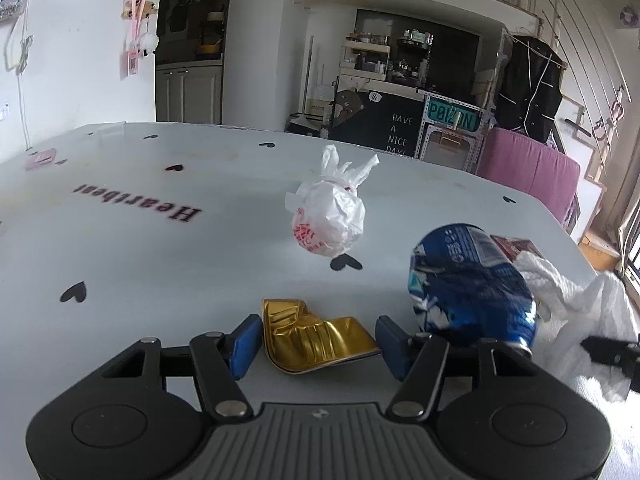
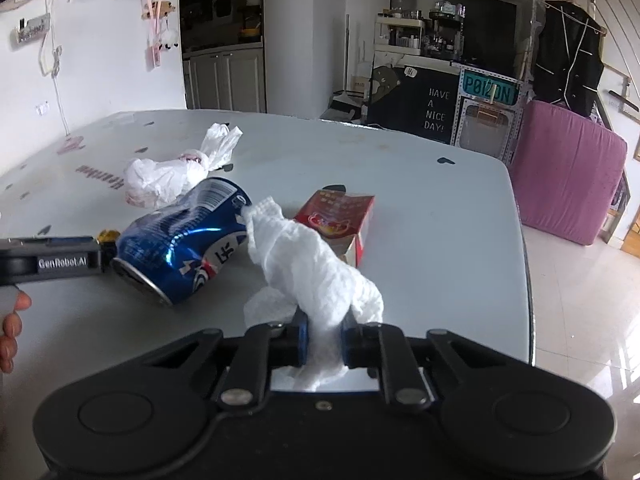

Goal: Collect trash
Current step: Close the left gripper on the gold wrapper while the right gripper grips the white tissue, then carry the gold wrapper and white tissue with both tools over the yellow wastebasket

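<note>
The crumpled white tissue (image 2: 316,272) is pinched between the closed pads of the right hand-held gripper (image 2: 323,344), evidently for removal from the tabletop (image 2: 440,240). The gold wrapper (image 1: 316,336) lies between the half-open jaws of the left hand-held gripper (image 1: 316,346); contact cannot be told. Beside them lie a crushed blue can (image 2: 184,236), a red carton (image 2: 340,220) and a knotted bag (image 1: 328,216). "Heartbeat" is printed on the tabletop; "GenRobot.AI" is read on the left gripper.
</note>
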Demonstrator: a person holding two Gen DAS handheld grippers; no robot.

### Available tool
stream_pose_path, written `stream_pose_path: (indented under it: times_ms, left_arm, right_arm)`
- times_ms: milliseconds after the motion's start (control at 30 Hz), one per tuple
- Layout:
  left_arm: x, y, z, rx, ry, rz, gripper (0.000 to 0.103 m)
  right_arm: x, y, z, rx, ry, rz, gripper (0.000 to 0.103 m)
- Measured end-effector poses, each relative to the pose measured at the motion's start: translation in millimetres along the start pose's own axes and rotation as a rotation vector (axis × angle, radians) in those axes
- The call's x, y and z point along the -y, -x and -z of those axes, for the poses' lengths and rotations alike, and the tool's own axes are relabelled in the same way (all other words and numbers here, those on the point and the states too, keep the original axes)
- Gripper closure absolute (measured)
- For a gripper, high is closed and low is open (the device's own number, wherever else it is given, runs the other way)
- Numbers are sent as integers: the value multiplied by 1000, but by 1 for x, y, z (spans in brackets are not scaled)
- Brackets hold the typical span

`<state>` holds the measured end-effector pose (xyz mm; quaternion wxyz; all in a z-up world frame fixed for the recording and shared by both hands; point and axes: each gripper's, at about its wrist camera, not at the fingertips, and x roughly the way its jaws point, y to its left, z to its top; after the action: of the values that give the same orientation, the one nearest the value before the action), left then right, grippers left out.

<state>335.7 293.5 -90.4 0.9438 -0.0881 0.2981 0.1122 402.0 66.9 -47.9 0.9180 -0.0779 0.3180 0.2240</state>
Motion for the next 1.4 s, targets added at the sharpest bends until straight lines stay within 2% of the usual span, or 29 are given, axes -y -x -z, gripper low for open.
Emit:
stream_pose_path:
  times_ms: [300,567,900,1400]
  left_arm:
    - [5,42,12,16,5,-12,41]
    - [14,80,24,21,21,2,41]
    - [46,128,31,39,-18,17,42]
    - [103,182,40,79,-71,80,42]
  right_arm:
    - [8,33,3,39,-37,13,88]
    - [12,65,11,48,-59,-39,89]
    - [23,109,25,63,-112,-42,89]
    - [43,172,53,103,-130,-25,89]
